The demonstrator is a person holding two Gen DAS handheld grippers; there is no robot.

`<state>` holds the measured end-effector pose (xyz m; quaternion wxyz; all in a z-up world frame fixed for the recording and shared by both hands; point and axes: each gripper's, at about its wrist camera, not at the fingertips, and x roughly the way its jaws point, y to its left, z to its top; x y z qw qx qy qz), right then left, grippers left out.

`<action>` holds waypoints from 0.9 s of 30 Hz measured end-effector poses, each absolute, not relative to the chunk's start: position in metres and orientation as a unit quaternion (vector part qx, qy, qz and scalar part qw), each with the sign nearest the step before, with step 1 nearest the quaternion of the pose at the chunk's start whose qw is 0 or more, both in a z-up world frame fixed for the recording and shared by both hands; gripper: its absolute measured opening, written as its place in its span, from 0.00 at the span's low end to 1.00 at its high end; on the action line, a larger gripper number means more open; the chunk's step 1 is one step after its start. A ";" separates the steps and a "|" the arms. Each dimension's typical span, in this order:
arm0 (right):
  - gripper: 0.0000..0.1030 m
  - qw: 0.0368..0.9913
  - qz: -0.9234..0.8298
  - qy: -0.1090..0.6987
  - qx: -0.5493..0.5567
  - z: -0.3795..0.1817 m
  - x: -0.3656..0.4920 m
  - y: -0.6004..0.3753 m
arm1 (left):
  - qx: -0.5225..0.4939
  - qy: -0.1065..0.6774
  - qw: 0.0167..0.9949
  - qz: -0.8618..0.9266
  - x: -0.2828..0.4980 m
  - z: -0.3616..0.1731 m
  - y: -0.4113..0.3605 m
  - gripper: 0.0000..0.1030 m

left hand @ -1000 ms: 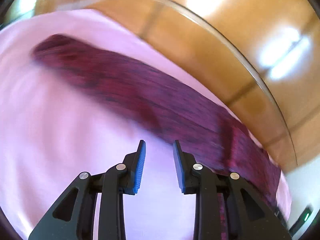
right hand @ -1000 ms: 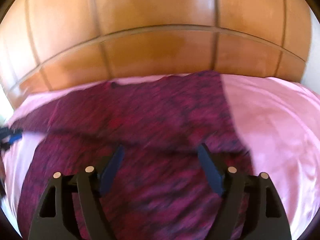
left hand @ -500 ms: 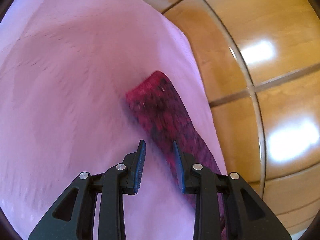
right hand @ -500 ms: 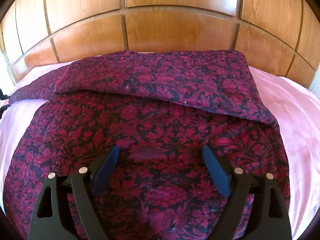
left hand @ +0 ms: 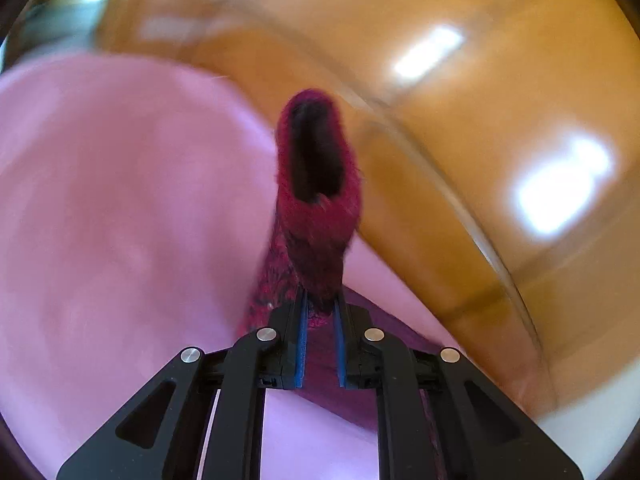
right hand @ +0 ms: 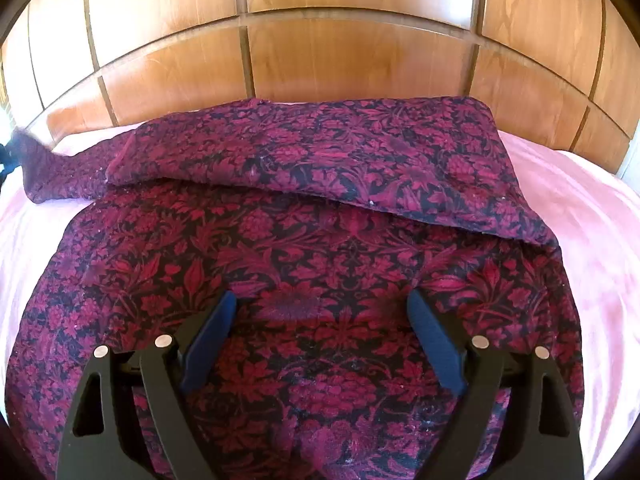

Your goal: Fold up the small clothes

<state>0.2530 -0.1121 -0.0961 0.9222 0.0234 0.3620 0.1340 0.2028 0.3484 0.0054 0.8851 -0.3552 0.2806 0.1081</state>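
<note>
A dark red floral garment [right hand: 304,248] lies spread on a pink sheet [right hand: 592,216], its far part folded over toward me. One sleeve [right hand: 60,172] stretches to the far left. My left gripper [left hand: 320,304] is shut on that sleeve's cuff [left hand: 316,208], which stands up in front of the fingers with its dark opening showing. My right gripper [right hand: 320,312] is open wide and empty, hovering just above the middle of the garment.
A wooden panelled headboard [right hand: 320,60] runs along the far edge of the bed, close behind the garment. It also fills the right side of the left wrist view [left hand: 500,140]. Pink sheet [left hand: 120,220] lies to the left of the sleeve.
My left gripper swung along the sleeve to its end, closed on the cuff and lifted it. My right gripper steadied over the garment and stayed open.
</note>
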 end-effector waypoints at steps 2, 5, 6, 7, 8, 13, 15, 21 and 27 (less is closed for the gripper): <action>0.84 0.922 0.135 0.362 0.024 -0.096 0.253 -0.112 | -0.310 0.284 0.904 0.074 0.208 0.016 0.305 0.10; 0.84 0.922 0.137 0.361 0.030 -0.095 0.252 -0.113 | -0.247 0.303 0.920 0.016 0.218 0.017 0.230 0.10; 0.84 0.922 0.138 0.361 0.032 -0.095 0.252 -0.114 | -0.227 0.315 0.922 -0.006 0.223 0.013 0.204 0.10; 0.84 0.921 0.139 0.361 0.034 -0.095 0.253 -0.115 | -0.213 0.325 0.921 -0.018 0.226 0.008 0.185 0.10; 0.84 0.921 0.139 0.361 0.035 -0.095 0.253 -0.115 | -0.201 0.337 0.919 -0.029 0.230 0.002 0.167 0.10; 0.84 0.919 0.146 0.363 0.045 -0.095 0.254 -0.119 | -0.157 0.390 0.906 -0.056 0.243 -0.030 0.107 0.39; 0.84 0.919 0.148 0.363 0.050 -0.095 0.254 -0.121 | -0.160 0.388 0.906 -0.047 0.234 -0.031 0.105 0.45; 0.66 0.910 0.182 0.356 0.113 -0.077 0.259 -0.131 | -0.190 0.355 0.915 -0.020 0.199 -0.024 0.134 0.55; 0.59 0.878 0.273 0.343 0.192 -0.036 0.292 -0.087 | -0.210 0.374 0.898 0.094 0.187 -0.036 0.180 0.55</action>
